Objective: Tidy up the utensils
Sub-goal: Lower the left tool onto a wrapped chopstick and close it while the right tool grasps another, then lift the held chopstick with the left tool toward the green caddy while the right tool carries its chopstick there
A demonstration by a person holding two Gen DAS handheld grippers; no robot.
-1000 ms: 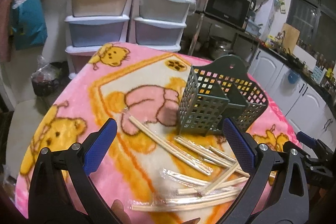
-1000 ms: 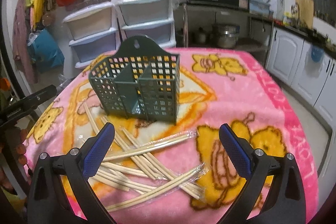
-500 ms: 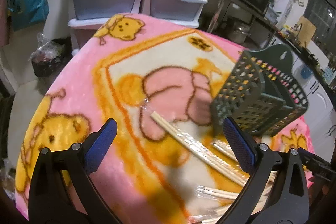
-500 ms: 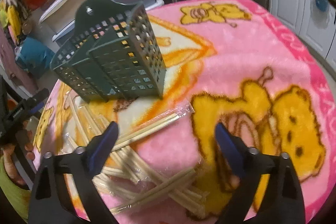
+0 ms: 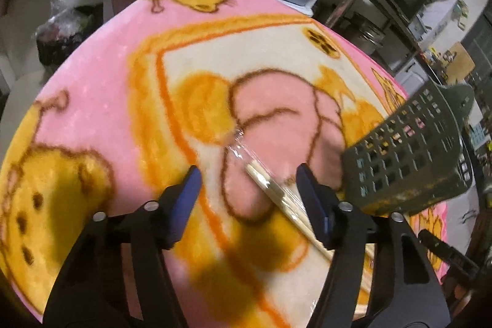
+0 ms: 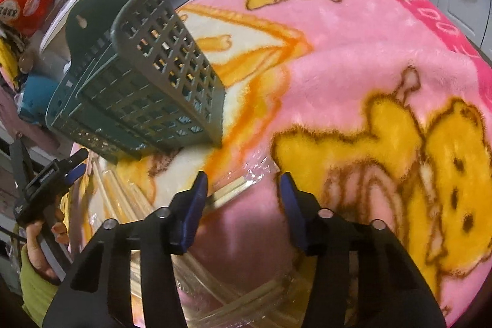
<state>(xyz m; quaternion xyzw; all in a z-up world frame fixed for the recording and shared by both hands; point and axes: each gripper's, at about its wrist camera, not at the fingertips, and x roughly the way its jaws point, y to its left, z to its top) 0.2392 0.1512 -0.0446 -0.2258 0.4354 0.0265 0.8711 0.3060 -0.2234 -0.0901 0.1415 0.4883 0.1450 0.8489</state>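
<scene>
Pink bear blanket — bearing green utensil basket, wrapped chopsticks.

The left gripper points down at a slant. Its two blue pads stand apart, and the jaws are closing. A pair of wrapped chopsticks lies between them, nearer the right-hand pad. The pads do not seem to press on it yet, but the picture is a bit blurry there.

The right gripper also points down at a slant. Its blue pads stand apart, and its jaws are closing too. The end of another wrapped chopstick pair sits between them, close to the left-hand pad.

In the right wrist view, the person's left hand shows at the edge, curled around the black handle of its gripper, with a yellow-green sleeve below it.
</scene>
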